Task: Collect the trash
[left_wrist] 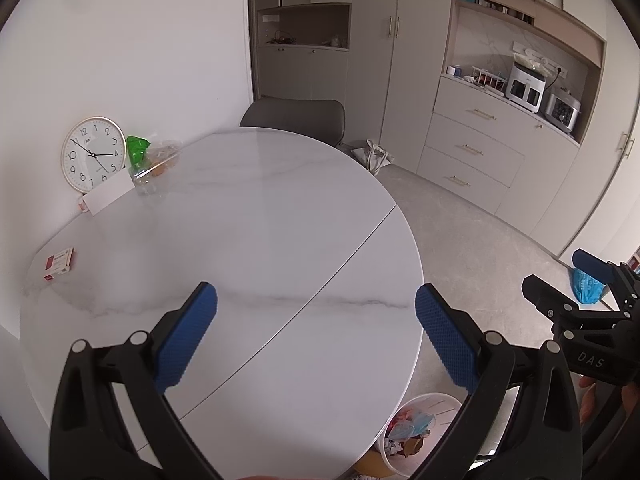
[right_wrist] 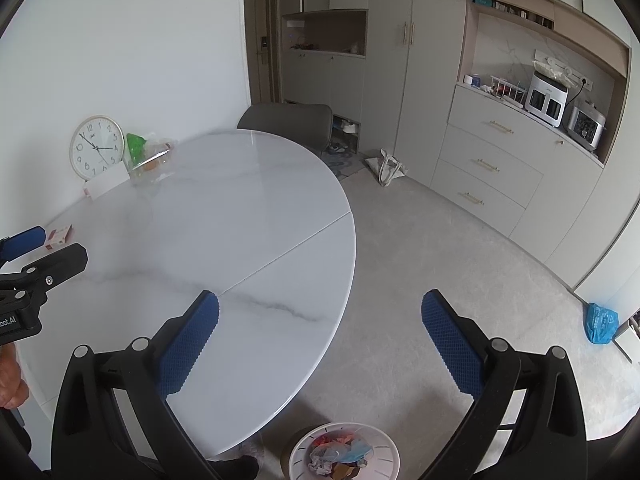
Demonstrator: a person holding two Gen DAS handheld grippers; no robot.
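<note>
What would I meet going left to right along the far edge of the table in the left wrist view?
Small red-and-white box → wall clock → green plastic bag → clear plastic packaging → grey chair back.

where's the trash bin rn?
The white trash bin is on the floor beside the near edge of the round table, at the bottom centre of the right wrist view. It holds crumpled scraps, and the left wrist view shows it partly under the table's rim.
</note>
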